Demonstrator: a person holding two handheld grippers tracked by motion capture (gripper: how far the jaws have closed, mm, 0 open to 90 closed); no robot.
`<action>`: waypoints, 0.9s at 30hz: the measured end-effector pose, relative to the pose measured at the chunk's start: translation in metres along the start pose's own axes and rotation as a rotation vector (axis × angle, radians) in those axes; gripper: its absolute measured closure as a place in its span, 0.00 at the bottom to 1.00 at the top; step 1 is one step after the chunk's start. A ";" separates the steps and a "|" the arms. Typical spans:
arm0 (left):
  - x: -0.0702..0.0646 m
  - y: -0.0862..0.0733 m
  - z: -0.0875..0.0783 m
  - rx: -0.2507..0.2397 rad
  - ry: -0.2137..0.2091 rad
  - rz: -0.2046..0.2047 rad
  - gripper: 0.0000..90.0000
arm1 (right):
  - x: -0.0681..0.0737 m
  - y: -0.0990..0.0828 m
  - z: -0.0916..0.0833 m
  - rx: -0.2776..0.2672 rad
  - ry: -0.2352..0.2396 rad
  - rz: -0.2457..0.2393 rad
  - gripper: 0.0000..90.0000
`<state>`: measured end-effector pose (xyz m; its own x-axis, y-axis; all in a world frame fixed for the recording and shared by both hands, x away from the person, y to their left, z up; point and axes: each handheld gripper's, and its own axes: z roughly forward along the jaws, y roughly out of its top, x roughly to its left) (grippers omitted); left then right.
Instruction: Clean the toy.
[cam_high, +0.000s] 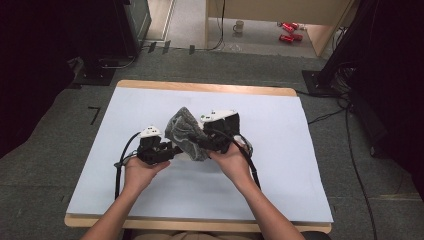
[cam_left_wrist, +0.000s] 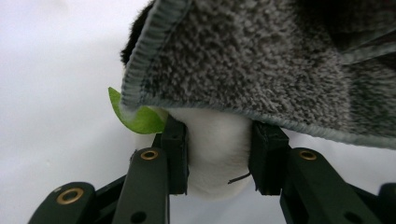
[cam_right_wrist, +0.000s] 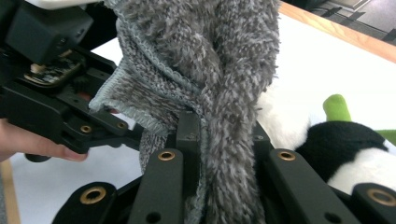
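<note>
A grey fuzzy cloth (cam_high: 184, 129) is bunched up at the middle of the white-covered table (cam_high: 280, 165), draped over a plush toy. In the left gripper view the cloth (cam_left_wrist: 261, 60) hangs over the toy's white part (cam_left_wrist: 217, 158), and my left gripper (cam_left_wrist: 217, 135) is shut on that white part, beside a green leaf (cam_left_wrist: 140, 119). My right gripper (cam_right_wrist: 224, 126) is shut on a gathered fold of the cloth (cam_right_wrist: 210, 60). The toy's black, white and green body (cam_right_wrist: 348, 144) lies to its right. In the high view the left gripper (cam_high: 172, 150) and right gripper (cam_high: 202, 137) meet at the cloth.
A wooden rim (cam_high: 200, 86) frames the table's far edge. On the floor beyond it stand a mug (cam_high: 239, 26) and red cans (cam_high: 289, 31). Black stands and cables (cam_high: 350, 135) flank the table. A hand (cam_right_wrist: 32, 144) holds the other gripper close by.
</note>
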<state>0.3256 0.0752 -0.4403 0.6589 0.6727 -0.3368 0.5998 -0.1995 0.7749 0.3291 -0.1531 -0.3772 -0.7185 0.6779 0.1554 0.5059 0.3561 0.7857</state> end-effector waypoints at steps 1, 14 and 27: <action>0.001 0.000 0.000 -0.002 -0.004 -0.002 0.71 | -0.002 -0.001 0.001 0.001 0.006 0.004 0.83; 0.016 0.002 0.003 -0.010 -0.062 -0.018 0.71 | -0.023 -0.007 -0.013 0.038 -0.094 0.014 0.83; 0.032 0.012 0.009 -0.002 -0.092 -0.048 0.71 | -0.058 -0.018 -0.053 -0.005 -0.154 0.126 0.83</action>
<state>0.3580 0.0883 -0.4466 0.6680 0.6133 -0.4214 0.6312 -0.1673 0.7573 0.3364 -0.2333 -0.3682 -0.5676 0.8076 0.1596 0.5847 0.2590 0.7688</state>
